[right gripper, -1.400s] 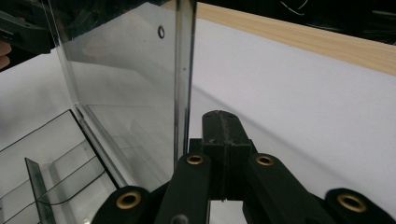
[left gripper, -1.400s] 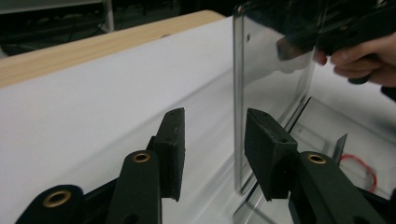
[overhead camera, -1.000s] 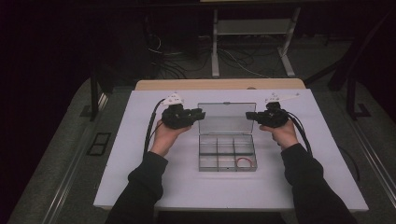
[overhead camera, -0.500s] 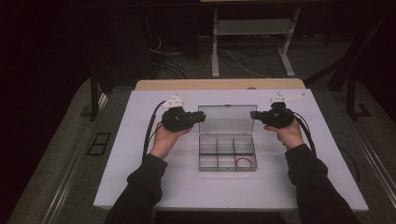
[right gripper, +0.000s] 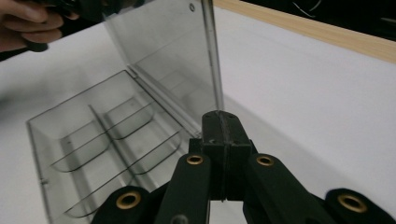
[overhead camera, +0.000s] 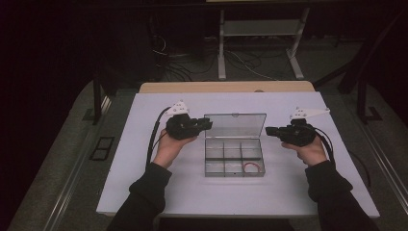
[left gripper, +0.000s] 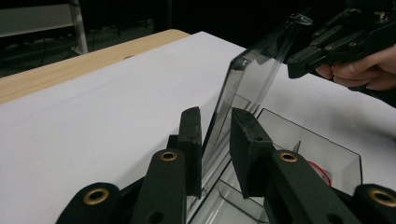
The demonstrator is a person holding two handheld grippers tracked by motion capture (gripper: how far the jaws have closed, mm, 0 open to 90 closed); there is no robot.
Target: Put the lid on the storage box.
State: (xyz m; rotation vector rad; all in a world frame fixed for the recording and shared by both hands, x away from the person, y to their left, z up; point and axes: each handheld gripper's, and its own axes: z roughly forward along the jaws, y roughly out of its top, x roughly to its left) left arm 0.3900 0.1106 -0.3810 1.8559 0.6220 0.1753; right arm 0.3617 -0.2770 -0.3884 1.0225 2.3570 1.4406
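On the white counter (overhead camera: 144,183), the left hand-held gripper (left gripper: 215,135) loosely straddled the box (overhead camera: 234,161) lid (overhead camera: 235,125), needing a firmer pinch, while the right hand-held gripper (right gripper: 221,128), pressed together, stood just beside.

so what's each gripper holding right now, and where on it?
Left gripper straddles the side edge of the open lid; pad contact unclear. Right gripper is shut, empty, beside the lid's other edge.

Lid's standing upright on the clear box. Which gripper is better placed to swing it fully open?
Left, probably. The left gripper has its jaws either side of the lid edge, with gaps showing. The right gripper is shut, empty, and sits clear of the box.
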